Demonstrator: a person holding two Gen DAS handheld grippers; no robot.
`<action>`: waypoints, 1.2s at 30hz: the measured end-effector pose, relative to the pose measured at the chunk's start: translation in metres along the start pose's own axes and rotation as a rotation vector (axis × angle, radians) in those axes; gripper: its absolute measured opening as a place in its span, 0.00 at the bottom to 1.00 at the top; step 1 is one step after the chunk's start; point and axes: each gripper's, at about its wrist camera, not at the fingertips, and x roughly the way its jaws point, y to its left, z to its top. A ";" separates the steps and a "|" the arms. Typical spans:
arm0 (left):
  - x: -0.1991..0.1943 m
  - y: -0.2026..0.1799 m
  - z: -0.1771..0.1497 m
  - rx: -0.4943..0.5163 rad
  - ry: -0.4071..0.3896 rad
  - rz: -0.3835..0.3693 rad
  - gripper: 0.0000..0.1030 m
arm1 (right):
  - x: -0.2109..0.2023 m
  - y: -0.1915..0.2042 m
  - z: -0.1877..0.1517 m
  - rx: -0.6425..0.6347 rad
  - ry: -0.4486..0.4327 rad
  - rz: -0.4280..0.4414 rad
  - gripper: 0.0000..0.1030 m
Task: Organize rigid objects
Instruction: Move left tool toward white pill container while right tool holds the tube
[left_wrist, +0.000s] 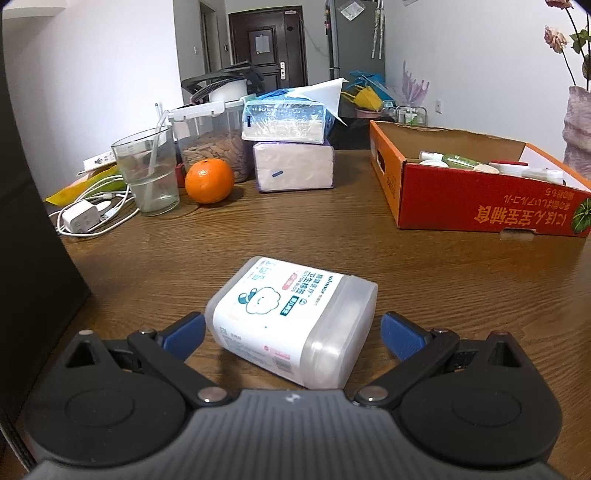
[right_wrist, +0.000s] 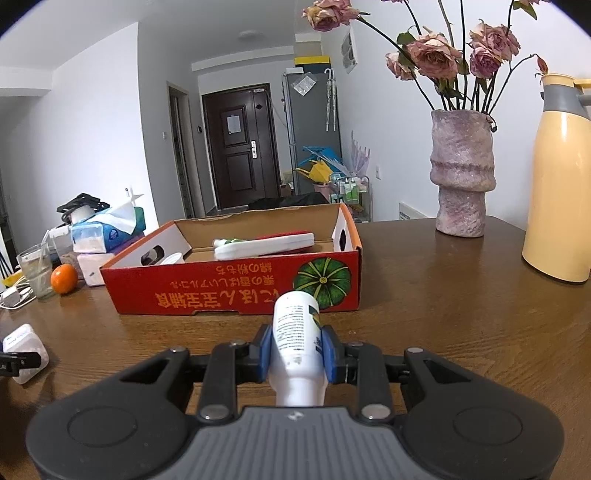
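Left wrist view: the left gripper (left_wrist: 291, 332) hangs low over a wooden table (left_wrist: 332, 236), its jaws spread wide on either side of a cotton swab box (left_wrist: 291, 321) that lies on its side on the tabletop. The blue pads (left_wrist: 400, 334) stand just clear of the box's walls and do not press on it. Beyond the box, at the table's far right, sits an orange cardboard tray (left_wrist: 461, 206) that already holds several small bottles and tubes. At the far left, an orange (left_wrist: 209, 181) rests beside a drinking glass (left_wrist: 147, 173) with a straw in it, near a white charger (left_wrist: 79, 219) and its coiled cable. Two tissue packs (left_wrist: 291, 147) are stacked behind the fruit, next to a clear lidded container.

Right wrist view: the right gripper (right_wrist: 297, 349) is clamped on a white bottle (right_wrist: 297, 328), the blue pads pressing on both of its sides. The bottle points forward along the fingers, its far end toward the tray's near wall, which bears a printed green pumpkin. The bottle is held above the table, short of the tray. To the right, well apart from the tray, stand a rough pink vase (right_wrist: 461, 173) of dried roses and a yellow thermos jug (right_wrist: 561, 177).
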 end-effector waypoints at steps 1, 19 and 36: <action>0.001 0.000 0.000 0.002 0.001 -0.002 1.00 | 0.000 0.000 0.000 0.002 0.001 -0.002 0.26; -0.002 -0.003 0.002 0.038 -0.028 -0.030 0.89 | 0.005 0.002 -0.002 0.004 0.017 -0.007 0.26; -0.011 -0.020 -0.003 0.063 -0.004 -0.060 0.88 | 0.002 0.004 -0.001 0.007 0.007 0.009 0.26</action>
